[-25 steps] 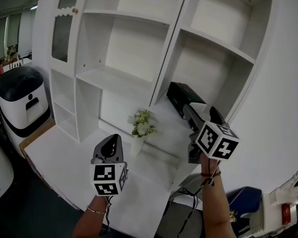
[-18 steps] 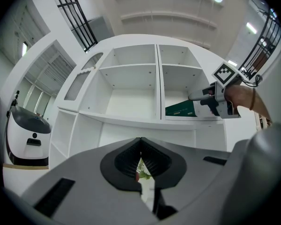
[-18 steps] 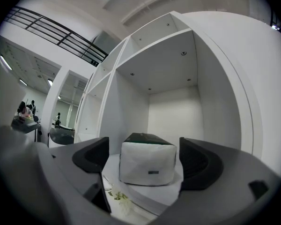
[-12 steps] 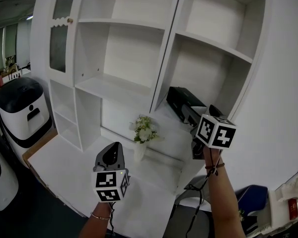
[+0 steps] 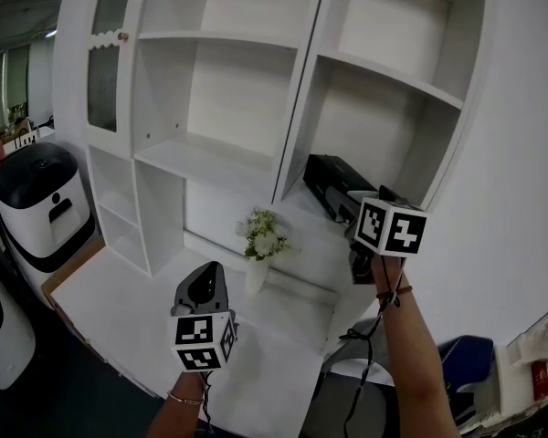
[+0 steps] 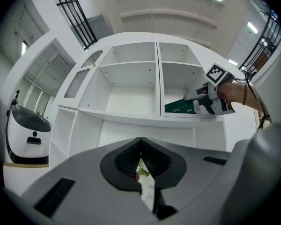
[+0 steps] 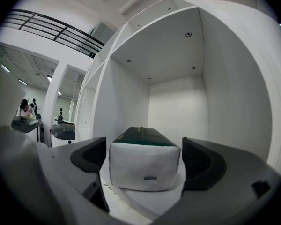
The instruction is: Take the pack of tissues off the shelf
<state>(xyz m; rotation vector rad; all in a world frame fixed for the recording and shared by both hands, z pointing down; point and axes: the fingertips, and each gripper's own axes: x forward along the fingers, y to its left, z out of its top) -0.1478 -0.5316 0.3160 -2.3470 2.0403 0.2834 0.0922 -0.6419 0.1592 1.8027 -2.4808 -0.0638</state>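
Note:
The pack of tissues, dark green on top with a white end face, lies on the lower right shelf of a white shelf unit. My right gripper is held level at the pack's near end. Its jaws have just been opening and stand wide, one pad on each side of the pack's end, with a gap on both sides. My left gripper hangs lower and to the left, over the white counter, shut with nothing in it. In the left gripper view the pack and the right gripper show at the right.
A small white vase of flowers stands on the counter below the shelf. A white and black machine stands at the left. The other shelf compartments hold nothing. A blue object sits at the lower right.
My right gripper has edged in toward the pack's near end on the shelf. The left gripper has kept its place.

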